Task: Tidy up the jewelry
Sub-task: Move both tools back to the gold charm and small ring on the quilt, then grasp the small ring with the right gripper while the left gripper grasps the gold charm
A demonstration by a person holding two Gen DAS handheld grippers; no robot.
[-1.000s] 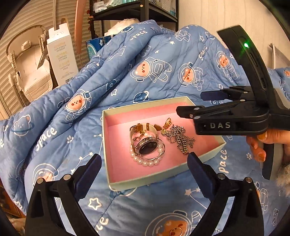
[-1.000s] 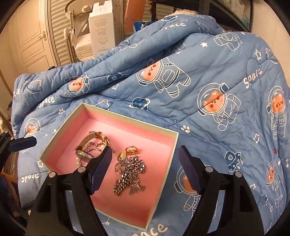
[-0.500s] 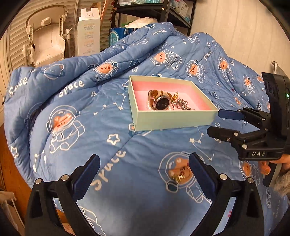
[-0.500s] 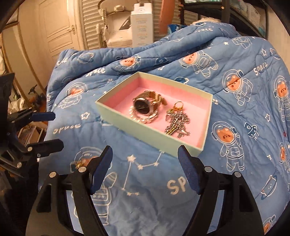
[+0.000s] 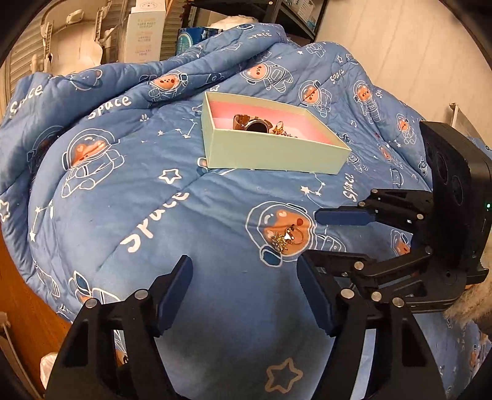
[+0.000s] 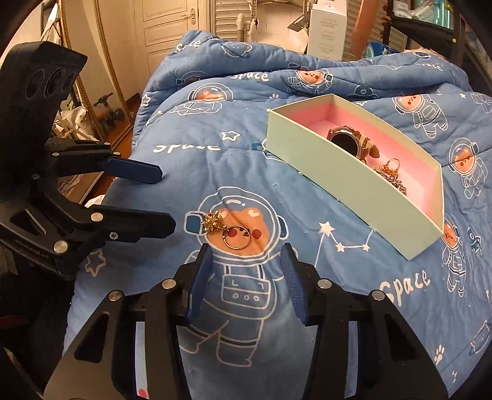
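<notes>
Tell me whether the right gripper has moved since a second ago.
Yes. The right gripper pulled back from over the box toward the ring on the quilt.

White panelled door [image 6: 167, 29], louvred shutters [image 6: 227, 18] and dark shelving [image 5: 276, 12] — warm, dim light.

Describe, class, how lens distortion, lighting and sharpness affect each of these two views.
Left wrist view: fisheye curving bends the blue astronaut-print quilt, corners vignette black, and the small gold ring with a sparkly charm looks soft. Right wrist view: warm, dim lighting, the same bending, but the pale green pink-lined box is fairly crisp.
</notes>
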